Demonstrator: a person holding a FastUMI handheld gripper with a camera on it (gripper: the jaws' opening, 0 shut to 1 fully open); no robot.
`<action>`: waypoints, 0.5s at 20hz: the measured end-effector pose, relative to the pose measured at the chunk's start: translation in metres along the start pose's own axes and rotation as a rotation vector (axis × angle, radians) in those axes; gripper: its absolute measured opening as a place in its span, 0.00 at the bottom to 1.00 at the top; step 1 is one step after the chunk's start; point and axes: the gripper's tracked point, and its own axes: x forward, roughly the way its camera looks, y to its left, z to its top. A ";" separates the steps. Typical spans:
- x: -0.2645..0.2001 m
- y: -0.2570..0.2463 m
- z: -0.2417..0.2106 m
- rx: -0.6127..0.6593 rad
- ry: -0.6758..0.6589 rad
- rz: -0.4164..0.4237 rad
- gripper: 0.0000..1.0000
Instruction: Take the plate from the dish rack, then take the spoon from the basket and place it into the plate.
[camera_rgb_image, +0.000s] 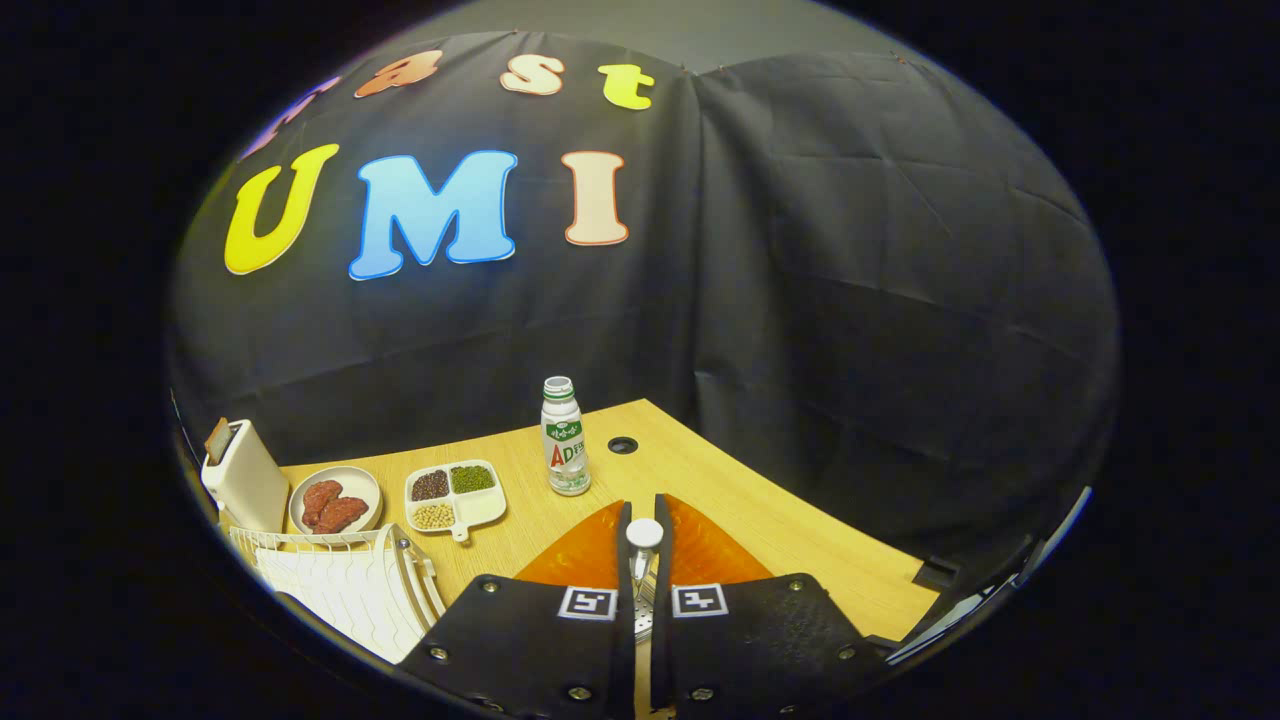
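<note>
The hand-held gripper (643, 545) has its two fingers drawn close together, clamped on the spoon (643, 535), whose rounded white end stands up between the fingertips while its long axis runs back down the narrow gap toward the gripper body, pointing roughly straight ahead and up. Directly below and just ahead of the fingers lies the orange plate (700, 550), showing on both sides of them and resting on the worktop (760, 500). Beyond the fingertips, slightly to the left, a small drink bottle (563, 437) stands upright, with a round hole (622, 445) in the worktop just right of it. Further left sit a divided tray of beans (455, 497), a plate of red meat (335, 500) and a white toaster (243, 475); the white dish rack (350, 580) is nearest on the left. To the right the worktop is bare up to its angled edge.
</note>
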 end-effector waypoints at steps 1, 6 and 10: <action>-0.010 -0.004 0.003 -0.021 -0.010 0.000 0.06; -0.045 0.009 0.017 -0.044 -0.040 0.029 0.06; -0.086 0.025 0.011 -0.069 -0.055 0.076 0.06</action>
